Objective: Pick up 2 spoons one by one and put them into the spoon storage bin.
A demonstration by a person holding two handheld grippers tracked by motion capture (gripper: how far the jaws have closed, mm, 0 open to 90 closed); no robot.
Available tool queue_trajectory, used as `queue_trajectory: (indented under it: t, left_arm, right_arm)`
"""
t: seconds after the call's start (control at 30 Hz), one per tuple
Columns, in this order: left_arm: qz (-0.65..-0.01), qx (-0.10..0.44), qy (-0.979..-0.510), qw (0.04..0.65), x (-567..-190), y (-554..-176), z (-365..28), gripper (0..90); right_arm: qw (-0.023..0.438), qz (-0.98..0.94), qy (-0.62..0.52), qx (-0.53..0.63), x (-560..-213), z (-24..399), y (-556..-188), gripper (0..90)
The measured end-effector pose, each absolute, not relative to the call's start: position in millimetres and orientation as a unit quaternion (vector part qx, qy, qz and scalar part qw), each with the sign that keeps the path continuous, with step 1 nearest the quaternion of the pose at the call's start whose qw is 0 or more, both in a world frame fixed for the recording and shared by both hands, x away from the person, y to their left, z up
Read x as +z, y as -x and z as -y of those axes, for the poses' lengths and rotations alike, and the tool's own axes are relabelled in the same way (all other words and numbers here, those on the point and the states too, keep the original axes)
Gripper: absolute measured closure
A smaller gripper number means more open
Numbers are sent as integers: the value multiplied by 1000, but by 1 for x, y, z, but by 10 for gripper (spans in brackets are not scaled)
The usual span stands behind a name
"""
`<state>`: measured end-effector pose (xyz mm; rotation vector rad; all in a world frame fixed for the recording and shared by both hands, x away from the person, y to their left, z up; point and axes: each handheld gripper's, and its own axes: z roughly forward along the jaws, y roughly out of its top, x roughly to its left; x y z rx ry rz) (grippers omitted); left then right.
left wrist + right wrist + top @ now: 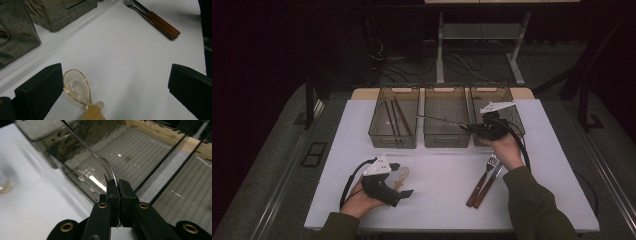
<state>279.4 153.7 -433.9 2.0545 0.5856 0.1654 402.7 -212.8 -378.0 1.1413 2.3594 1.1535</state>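
My right gripper (468, 127) hovers over the edge between the middle bin (447, 140) and the right bin (489, 89). It is shut on a thin metal spoon (105, 165), pinched edge-on at its bowl between the pads (113, 191). The spoon's handle (437, 120) reaches left over the middle bin. My left gripper (402, 179) rests low on the white table (437, 205) at the front left, jaws open wide. A clear amber plastic spoon (76, 86) lies on the table between them, close beside the left-hand jaw; I cannot tell if they touch.
Three smoky clear bins stand in a row at the back; the left bin (393, 140) holds brown chopsticks (397, 117). Two wooden-handled forks (484, 182) lie side by side at the front right, below my right hand.
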Motion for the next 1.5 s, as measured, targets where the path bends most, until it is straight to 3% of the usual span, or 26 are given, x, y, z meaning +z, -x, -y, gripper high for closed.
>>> queue_trajectory:
  t: [0.4,0.47,0.5,0.77,0.97,1.2,1.5]
  left_arm:
    - [-240,67,-842,479,-434,-279,-154,0]
    - [-239,66,-842,480,-434,-279,-154,0]
    - [-240,66,-842,480,-434,-280,-154,0]
    - [-240,66,-842,479,-434,-279,-154,0]
    - [-240,67,-842,479,-434,-280,-154,0]
    - [-240,66,-842,479,-434,-280,-154,0]
    - [-242,65,-840,482,-434,-279,-153,0]
  right_arm:
    - [141,-818,-404,385,-385,204,-414,863]
    - [142,-813,-404,396,-384,205,-415,710]
    - [143,-812,-403,397,-384,205,-414,675]
    - [146,-806,-406,405,-382,207,-413,530]
    - [140,-804,-399,418,-379,207,-410,492]
    - [127,-810,-388,421,-380,198,-411,508]
    - [98,-834,-351,415,-379,168,-422,838]
